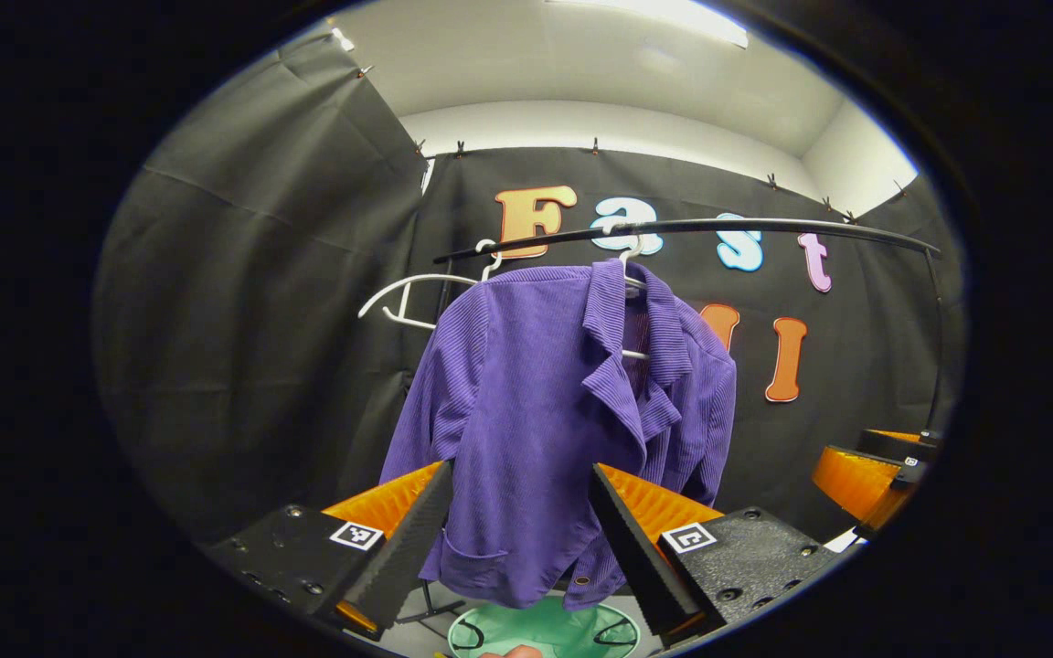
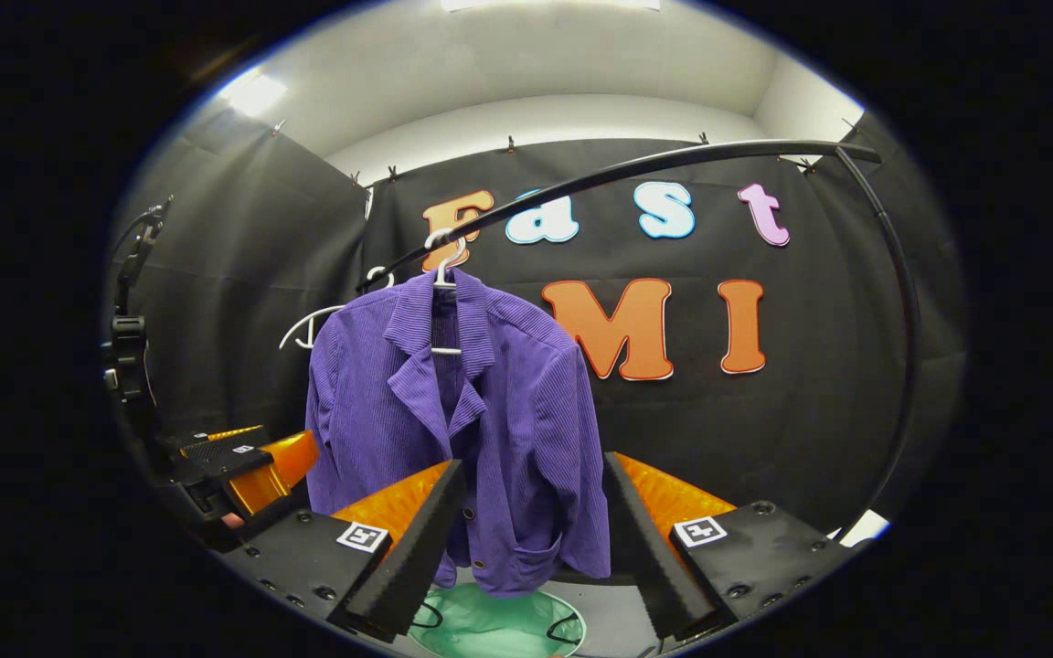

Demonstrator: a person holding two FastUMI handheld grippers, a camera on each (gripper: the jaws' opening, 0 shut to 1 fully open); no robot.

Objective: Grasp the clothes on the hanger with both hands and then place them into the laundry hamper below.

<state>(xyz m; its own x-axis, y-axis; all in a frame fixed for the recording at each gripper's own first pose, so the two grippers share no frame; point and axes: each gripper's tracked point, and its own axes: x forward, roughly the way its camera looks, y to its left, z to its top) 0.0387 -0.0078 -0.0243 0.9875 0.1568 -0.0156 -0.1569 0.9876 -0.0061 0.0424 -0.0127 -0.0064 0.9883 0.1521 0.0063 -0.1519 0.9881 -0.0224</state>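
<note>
Partly hidden behind purple jacket, green hamper below; both grippers' jaws apart, clear of it

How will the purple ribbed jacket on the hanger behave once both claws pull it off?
The purple ribbed jacket hangs in soft folds, so it will probably droop between grips. Its white plastic hanger only hooks over the black rail, so it may swing.

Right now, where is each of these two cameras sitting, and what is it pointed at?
Left gripper view: rides the left gripper, open, aimed at the purple jacket; the right gripper shows at its right edge.
Right gripper view: rides the right gripper, open, facing the purple jacket; the left gripper shows at its left.
Shared: jacket, white hanger, rail, green hamper below.
</note>
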